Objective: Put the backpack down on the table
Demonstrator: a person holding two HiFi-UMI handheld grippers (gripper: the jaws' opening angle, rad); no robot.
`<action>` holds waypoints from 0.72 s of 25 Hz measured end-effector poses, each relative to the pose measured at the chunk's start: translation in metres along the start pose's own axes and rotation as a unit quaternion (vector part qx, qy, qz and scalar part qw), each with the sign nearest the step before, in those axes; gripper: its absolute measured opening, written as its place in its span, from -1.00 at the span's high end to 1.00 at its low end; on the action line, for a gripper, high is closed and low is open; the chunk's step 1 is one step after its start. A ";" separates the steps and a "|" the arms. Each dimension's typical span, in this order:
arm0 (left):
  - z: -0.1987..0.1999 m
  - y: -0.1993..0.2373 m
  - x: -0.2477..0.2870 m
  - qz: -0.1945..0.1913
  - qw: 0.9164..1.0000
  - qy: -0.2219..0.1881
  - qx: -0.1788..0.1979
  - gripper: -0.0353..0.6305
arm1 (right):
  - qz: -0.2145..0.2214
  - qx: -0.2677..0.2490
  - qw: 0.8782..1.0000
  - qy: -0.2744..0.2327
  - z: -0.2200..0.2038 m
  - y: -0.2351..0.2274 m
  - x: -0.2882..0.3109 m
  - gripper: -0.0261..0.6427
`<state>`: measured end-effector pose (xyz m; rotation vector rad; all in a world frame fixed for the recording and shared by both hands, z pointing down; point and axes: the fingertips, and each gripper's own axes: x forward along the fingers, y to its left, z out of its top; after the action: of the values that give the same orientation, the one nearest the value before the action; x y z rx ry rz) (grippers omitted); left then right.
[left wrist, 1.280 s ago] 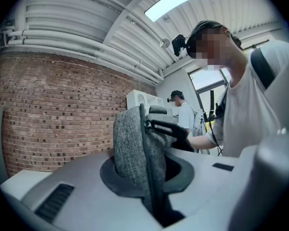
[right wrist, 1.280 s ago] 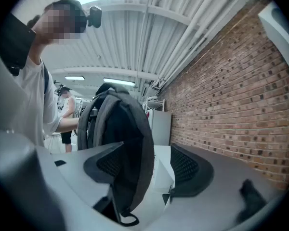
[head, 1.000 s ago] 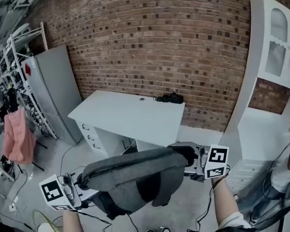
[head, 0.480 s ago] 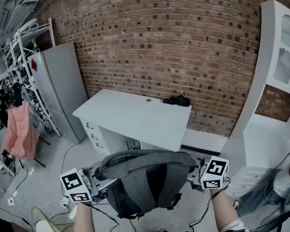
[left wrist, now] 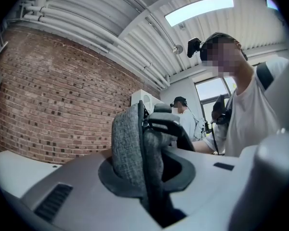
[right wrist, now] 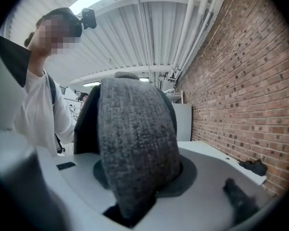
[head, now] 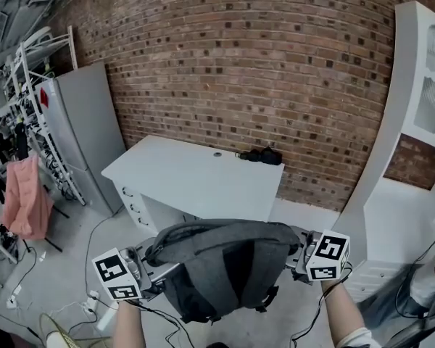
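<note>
Now the left hand-held gripper (head: 154,265) has its jaws pinched on a fold of the grey backpack (head: 225,267). Its jaws have just been opening a tiny bit, but the grey cloth and a black strap sit tight between them. The right hand-held gripper (head: 295,256) has just been closing its jaws, and a fat roll of the same grey cloth fills the gap. So each one grips one side of the backpack, left side and right side.

The backpack hangs in the air between the two. It is on the near side of the desk (head: 196,176) and does not touch it. Its top edge runs flat from one side to the other, and the rest sags down over the floor (head: 72,267). A black strap hangs loose under it.

The desk is white and has drawers on its left side. A small black thing (head: 259,155) lies at the back edge of the desk, close to the brick wall (head: 239,71) behind the desk. Left of the desk stands a tall grey cupboard (head: 83,136). Further left of the desk, a pink cloth (head: 25,201) hangs on a rack. Right of the desk stands a tall white cupboard (head: 413,122).
</note>
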<state>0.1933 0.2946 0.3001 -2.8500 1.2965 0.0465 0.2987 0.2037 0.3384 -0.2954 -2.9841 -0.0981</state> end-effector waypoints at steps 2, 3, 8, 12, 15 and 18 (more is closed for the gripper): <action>-0.005 0.009 0.005 0.006 1.000 -0.006 -0.007 0.67 | -0.001 -0.004 1.000 0.007 -0.002 -0.011 0.002 0.54; -0.008 0.013 0.006 0.008 1.000 -0.007 -0.011 0.67 | 0.000 -0.004 1.000 0.011 -0.004 -0.016 0.004 0.54; -0.018 0.041 0.014 0.015 1.000 -0.002 -0.015 0.66 | 0.001 0.005 1.000 0.015 -0.015 -0.040 0.016 0.54; -0.018 0.066 0.023 0.012 1.000 -0.001 -0.015 0.66 | -0.006 0.005 1.000 0.017 -0.015 -0.065 0.024 0.54; -0.015 0.091 0.028 0.013 1.000 -0.002 -0.014 0.65 | -0.011 -0.001 1.000 0.018 -0.010 -0.089 0.035 0.54; -0.011 0.118 0.028 0.011 1.000 0.000 -0.014 0.65 | -0.011 -0.004 1.000 0.021 -0.004 -0.110 0.052 0.54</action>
<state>0.1228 0.1954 0.3108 -2.8577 1.3390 0.0654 0.2272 0.1056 0.3442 -0.2573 -2.9457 -0.1170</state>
